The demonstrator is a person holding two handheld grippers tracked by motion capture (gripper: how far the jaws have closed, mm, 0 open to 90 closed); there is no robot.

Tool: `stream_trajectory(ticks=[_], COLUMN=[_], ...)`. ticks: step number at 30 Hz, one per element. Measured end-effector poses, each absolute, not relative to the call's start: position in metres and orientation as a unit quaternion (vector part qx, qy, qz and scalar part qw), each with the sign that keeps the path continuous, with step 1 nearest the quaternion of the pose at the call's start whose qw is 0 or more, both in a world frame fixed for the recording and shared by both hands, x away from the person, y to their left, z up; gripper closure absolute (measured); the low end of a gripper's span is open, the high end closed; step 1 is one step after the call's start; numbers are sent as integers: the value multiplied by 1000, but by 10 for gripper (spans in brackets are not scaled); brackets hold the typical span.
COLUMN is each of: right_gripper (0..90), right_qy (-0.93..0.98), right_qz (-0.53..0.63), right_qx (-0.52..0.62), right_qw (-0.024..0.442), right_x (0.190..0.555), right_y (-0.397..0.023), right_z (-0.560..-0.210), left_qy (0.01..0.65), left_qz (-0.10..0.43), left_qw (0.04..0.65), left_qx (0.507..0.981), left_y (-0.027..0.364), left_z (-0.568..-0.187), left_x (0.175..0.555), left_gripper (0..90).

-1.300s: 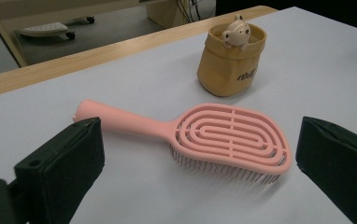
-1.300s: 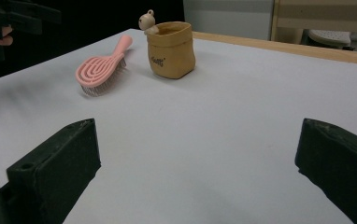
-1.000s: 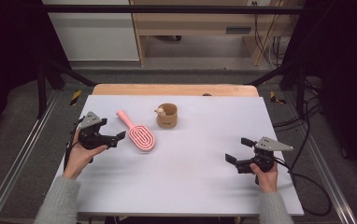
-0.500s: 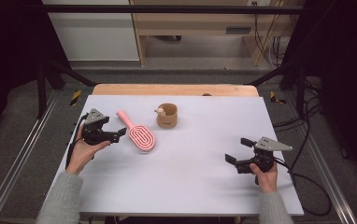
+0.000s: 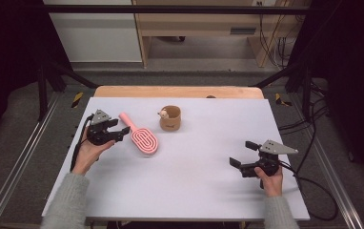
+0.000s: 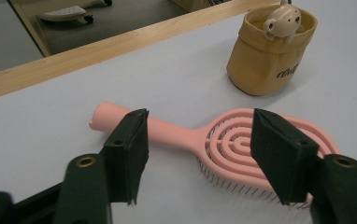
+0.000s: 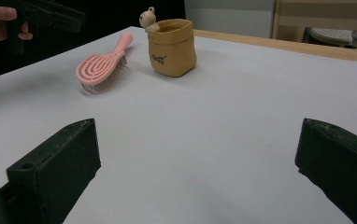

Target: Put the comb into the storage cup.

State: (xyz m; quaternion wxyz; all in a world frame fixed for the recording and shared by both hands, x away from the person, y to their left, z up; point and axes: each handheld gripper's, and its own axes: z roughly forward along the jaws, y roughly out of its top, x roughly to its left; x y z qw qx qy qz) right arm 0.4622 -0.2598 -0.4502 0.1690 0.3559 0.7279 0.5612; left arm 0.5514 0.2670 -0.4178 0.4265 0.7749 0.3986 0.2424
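Left gripper [image 5: 118,133] jaws have just been closing, half-wide, astride the pink hairbrush [image 5: 142,137] on the table [image 5: 194,191], not yet pinching. The tan pouch [image 6: 269,51] beside it bears illegible lettering; right gripper [image 5: 239,154] sits wide, empty.

The one piece of writing stands on the small yellow-brown pouch [image 6: 269,53], low on its front wall. In the left gripper view, at the upper right of the frame, it is a short dark word in slanted lettering near the pouch's lower right edge; its letters are too small and tilted to read with certainty. In the right gripper view, at the upper middle of the frame, the same dark mark sits on the left part of the pouch's front and stays just as unclear. In the high view the print is only a faint dark smudge.
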Motion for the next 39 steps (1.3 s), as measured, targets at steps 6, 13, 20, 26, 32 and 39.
stream_trajectory(ticks=[6,13,20,26,32,39], right_gripper=[3,3,3,3,3,3], right_qy=[728,728,728,728,729,730], right_qz=[561,562,561,561,560,559], right_qx=[356,355,356,356,356,356], right_qw=[169,169,169,169,169,169], right_x=[462,462,462,462,462,462], right_y=[-260,-260,-259,-259,-259,-259], right_z=[-450,-450,-451,-451,-451,-451], left_qy=[404,413,420,423,429,431], left_qz=[243,243,248,256,251,260], left_qw=[420,405,395,389,387,388], left_qx=[776,779,779,777,777,772], left_y=[263,259,255,251,251,247], left_z=[-419,-422,-425,-429,-435,-433], left_x=[556,563,572,578,586,594], left_gripper=[537,634,699,795,830,889])
